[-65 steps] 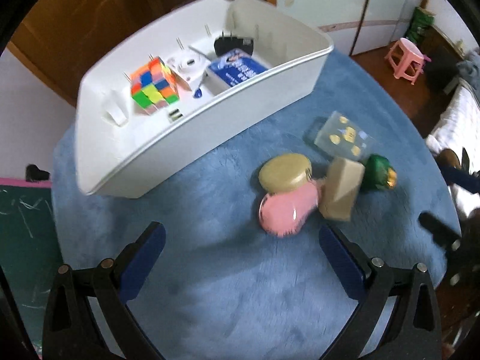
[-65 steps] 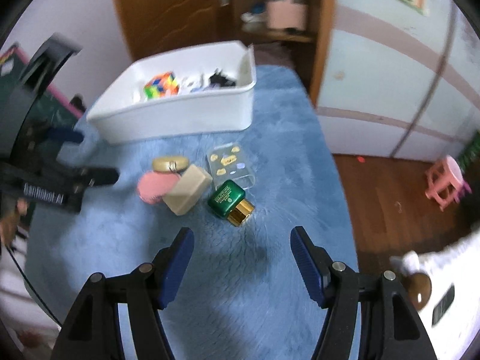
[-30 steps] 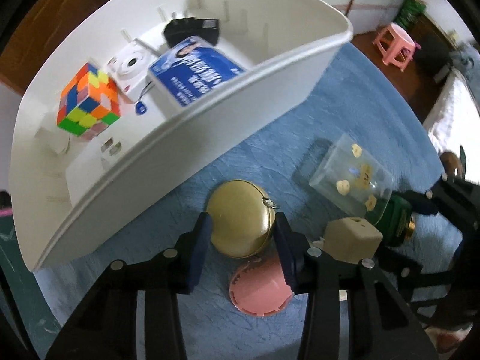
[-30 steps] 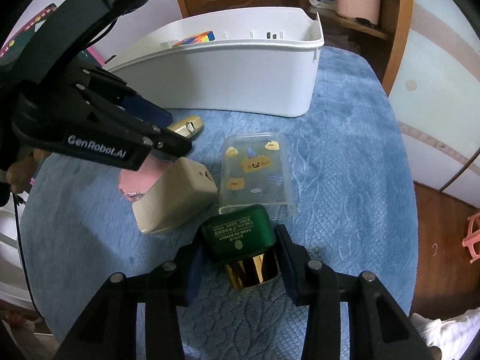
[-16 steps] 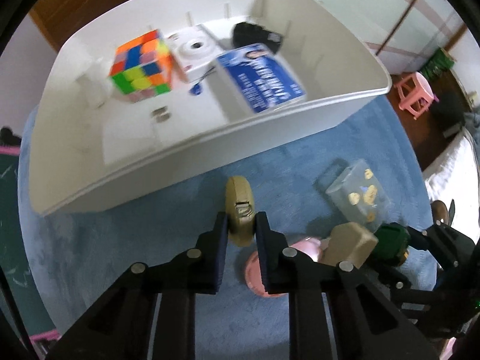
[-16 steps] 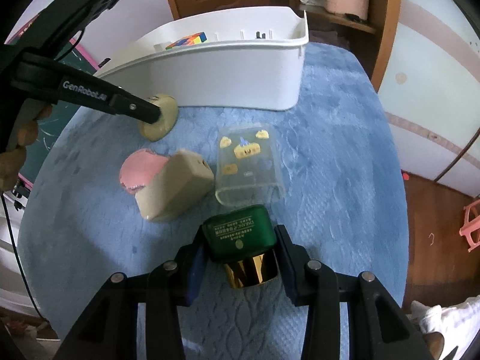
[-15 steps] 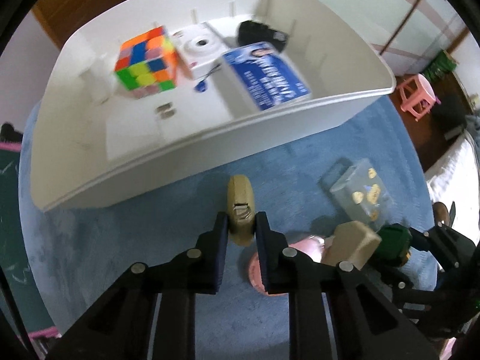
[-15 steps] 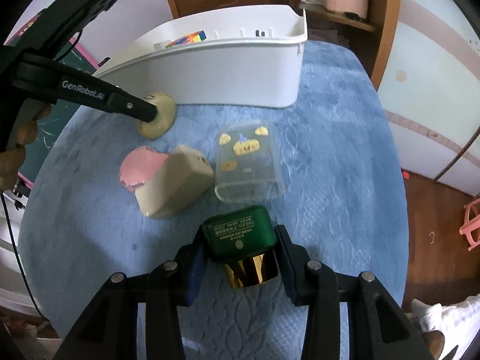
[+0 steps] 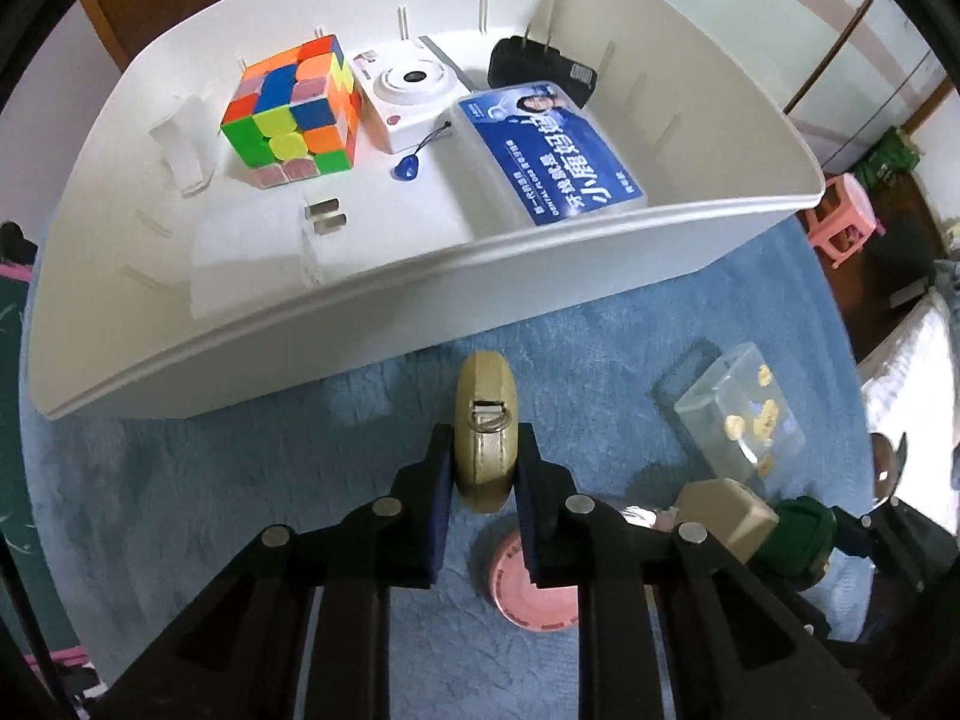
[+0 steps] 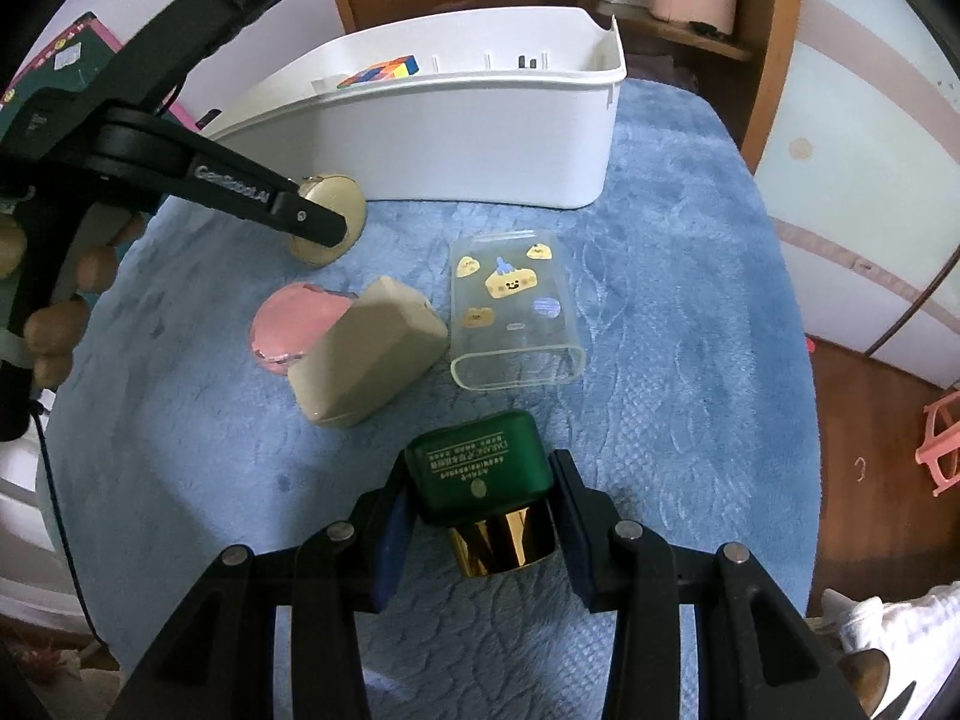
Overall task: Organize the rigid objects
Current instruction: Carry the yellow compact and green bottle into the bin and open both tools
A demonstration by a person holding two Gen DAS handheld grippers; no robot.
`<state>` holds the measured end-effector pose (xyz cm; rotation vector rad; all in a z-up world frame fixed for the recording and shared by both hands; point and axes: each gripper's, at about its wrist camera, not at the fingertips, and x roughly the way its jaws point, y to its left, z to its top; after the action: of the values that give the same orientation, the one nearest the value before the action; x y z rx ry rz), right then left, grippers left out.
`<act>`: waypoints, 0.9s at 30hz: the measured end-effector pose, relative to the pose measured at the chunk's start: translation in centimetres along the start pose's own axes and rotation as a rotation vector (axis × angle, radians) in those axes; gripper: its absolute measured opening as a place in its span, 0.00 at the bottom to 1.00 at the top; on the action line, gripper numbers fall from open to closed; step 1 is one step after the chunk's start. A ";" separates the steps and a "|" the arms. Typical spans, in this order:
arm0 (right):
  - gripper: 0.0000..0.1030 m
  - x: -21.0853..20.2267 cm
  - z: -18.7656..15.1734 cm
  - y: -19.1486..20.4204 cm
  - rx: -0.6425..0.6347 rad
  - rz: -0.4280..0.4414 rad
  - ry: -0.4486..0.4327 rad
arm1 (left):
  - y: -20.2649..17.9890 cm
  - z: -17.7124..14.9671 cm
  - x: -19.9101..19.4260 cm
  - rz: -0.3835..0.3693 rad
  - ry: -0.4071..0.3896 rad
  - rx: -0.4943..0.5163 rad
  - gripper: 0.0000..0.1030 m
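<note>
My left gripper (image 9: 483, 450) is shut on a round gold compact (image 9: 485, 420), held on edge just in front of the white bin (image 9: 420, 276); it also shows in the right wrist view (image 10: 336, 216). My right gripper (image 10: 480, 498) is shut on a green bottle with a gold cap (image 10: 480, 480), low over the blue mat. A pink round case (image 10: 294, 324), a beige box (image 10: 366, 366) and a clear case with yellow stickers (image 10: 516, 312) lie on the mat (image 10: 660, 276).
Inside the bin are a Rubik's cube (image 9: 294, 108), a white camera (image 9: 408, 96), a blue-labelled box (image 9: 552, 150) and a black plug (image 9: 540, 69). A pink stool (image 9: 840, 222) stands on the floor at the right.
My left gripper has lifted the gold compact a little closer to the bin wall. My right gripper still holds the green bottle near the same spot.
</note>
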<state>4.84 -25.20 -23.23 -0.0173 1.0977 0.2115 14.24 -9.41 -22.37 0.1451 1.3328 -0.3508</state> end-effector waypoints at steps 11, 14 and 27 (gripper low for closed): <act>0.41 -9.2 5.4 0.9 0.096 0.058 -0.124 | -0.2 -0.2 -14.9 0.005 -0.184 0.100 0.19; 0.41 -12.9 8.9 1.5 0.095 0.075 -0.206 | 0.7 1.7 -19.8 0.038 -0.290 0.098 0.19; 0.41 -16.9 27.3 2.8 0.055 0.011 -0.332 | 5.1 8.6 -24.0 0.096 -0.466 0.059 0.19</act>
<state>20.98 -21.97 4.42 0.0707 0.7720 0.1865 19.25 -3.19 2.43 0.1647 0.8531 -0.3186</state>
